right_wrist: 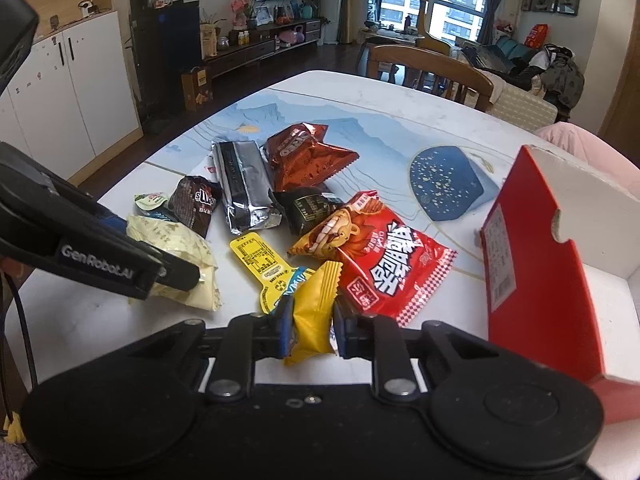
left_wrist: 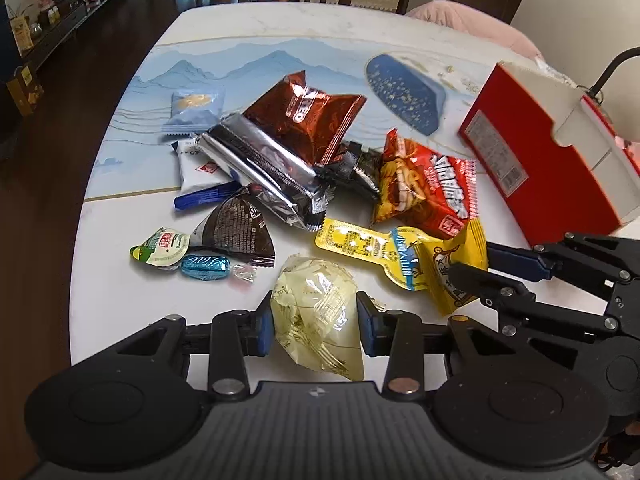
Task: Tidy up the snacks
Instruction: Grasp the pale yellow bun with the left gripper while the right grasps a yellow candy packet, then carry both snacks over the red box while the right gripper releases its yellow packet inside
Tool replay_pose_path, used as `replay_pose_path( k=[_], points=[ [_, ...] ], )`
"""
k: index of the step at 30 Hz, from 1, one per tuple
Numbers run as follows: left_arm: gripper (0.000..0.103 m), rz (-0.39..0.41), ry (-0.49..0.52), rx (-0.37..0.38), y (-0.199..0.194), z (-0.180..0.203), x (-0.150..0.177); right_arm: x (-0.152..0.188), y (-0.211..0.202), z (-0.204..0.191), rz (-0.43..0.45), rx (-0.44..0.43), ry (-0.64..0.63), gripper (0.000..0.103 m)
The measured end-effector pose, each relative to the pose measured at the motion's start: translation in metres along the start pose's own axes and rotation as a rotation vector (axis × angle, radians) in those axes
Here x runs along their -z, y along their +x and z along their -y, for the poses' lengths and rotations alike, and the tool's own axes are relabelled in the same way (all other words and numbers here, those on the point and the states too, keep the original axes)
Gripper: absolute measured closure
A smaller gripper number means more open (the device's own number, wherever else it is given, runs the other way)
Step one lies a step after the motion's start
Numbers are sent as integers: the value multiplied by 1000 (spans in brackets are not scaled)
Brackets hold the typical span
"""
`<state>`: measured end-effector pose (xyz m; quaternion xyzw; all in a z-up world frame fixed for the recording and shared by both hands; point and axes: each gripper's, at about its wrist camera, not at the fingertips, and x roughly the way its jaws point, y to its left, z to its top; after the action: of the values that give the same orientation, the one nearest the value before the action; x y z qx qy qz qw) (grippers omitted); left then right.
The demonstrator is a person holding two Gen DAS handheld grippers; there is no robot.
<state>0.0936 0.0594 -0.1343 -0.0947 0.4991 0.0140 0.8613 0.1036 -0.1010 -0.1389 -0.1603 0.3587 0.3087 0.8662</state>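
Left hand-held gripper [left_wrist: 316,330] pinches the pale wrapped snack [left_wrist: 316,320] at the table's [left_wrist: 120,280] near edge. Right hand-held gripper [right_wrist: 312,322] clamps the yellow packet [right_wrist: 314,316] just left of the red box [right_wrist: 540,280]. Both wrappers look slick, and either could slide free on the way over or clip the box wall.

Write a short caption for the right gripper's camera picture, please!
Right gripper pinches a yellow snack packet beside the red box.

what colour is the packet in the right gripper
Yellow. The packet shows best in the right wrist view, pinched in the right gripper.
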Motion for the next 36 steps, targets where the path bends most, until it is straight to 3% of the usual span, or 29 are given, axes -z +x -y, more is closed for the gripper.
replay_pose_path(
  k=[16, 25, 36],
  points=[
    [64, 104, 82, 90, -68, 18, -12, -14, -86, 10, 110, 91, 131, 84],
    [64, 195, 223, 153, -102, 75, -35, -26, -129, 47, 191, 152, 191, 84],
    [64, 221, 276, 174, -87, 159, -82, -27, -134, 136, 217, 219, 225, 84]
  ],
)
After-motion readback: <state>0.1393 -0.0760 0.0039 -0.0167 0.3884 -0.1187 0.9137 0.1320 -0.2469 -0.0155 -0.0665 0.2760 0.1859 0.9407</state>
